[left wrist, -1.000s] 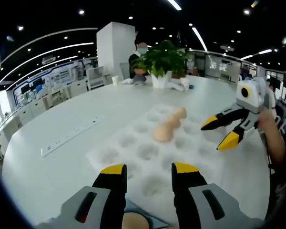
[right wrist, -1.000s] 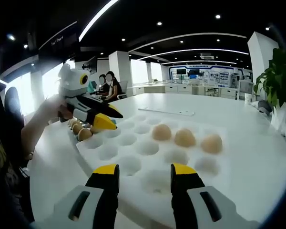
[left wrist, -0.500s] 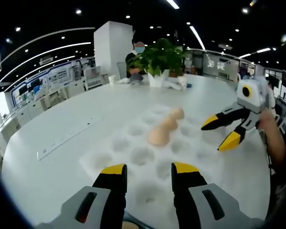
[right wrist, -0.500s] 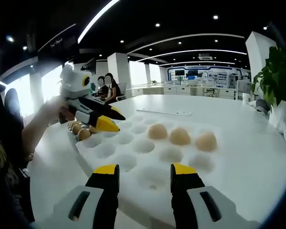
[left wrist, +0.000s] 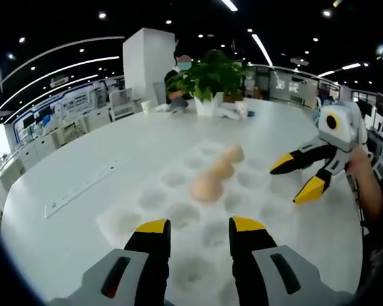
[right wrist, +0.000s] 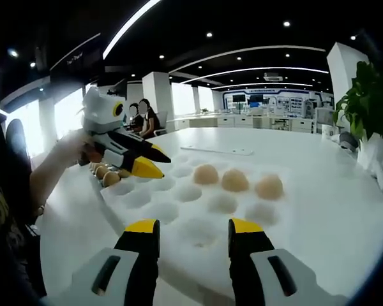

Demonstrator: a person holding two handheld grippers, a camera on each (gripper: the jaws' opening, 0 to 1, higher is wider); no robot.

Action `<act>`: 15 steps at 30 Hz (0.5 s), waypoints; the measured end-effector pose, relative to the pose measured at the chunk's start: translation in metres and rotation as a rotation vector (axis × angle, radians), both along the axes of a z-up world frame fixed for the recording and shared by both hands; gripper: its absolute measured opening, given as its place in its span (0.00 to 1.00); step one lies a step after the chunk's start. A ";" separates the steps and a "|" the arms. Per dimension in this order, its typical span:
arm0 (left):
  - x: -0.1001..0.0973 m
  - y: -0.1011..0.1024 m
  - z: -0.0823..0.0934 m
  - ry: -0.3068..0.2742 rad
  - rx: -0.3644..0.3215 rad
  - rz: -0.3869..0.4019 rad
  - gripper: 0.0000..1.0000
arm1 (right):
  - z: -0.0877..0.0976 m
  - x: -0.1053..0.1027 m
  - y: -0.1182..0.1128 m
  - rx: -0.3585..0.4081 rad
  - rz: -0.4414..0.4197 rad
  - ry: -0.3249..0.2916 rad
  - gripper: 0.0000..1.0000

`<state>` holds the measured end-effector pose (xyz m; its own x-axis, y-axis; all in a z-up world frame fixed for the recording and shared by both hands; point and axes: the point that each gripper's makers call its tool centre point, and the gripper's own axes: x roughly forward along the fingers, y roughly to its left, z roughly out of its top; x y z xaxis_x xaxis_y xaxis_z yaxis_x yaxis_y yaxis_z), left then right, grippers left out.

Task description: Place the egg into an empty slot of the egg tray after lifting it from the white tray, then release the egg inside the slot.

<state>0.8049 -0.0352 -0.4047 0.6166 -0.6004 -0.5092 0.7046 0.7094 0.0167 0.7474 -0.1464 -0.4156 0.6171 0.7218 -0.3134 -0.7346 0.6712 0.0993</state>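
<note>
Eggs [right wrist: 110,176] in the white tray sit right under the left hand-held gripper [right wrist: 143,160], so it's nearer. Both hand-held grippers are spread, holding nothing; the right one [right wrist: 193,230] hovers over the egg tray [right wrist: 198,226].

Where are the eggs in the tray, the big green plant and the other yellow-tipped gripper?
eggs [right wrist: 234,180]: right gripper view, middle egg's shell.
plant [left wrist: 212,74]: left gripper view, its leaves.
right gripper [left wrist: 300,174]: left gripper view, between its yellow tips.
</note>
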 end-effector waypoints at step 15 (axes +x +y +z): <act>0.005 -0.020 -0.001 0.004 0.013 -0.032 0.37 | 0.000 0.000 -0.002 0.029 0.013 -0.008 0.44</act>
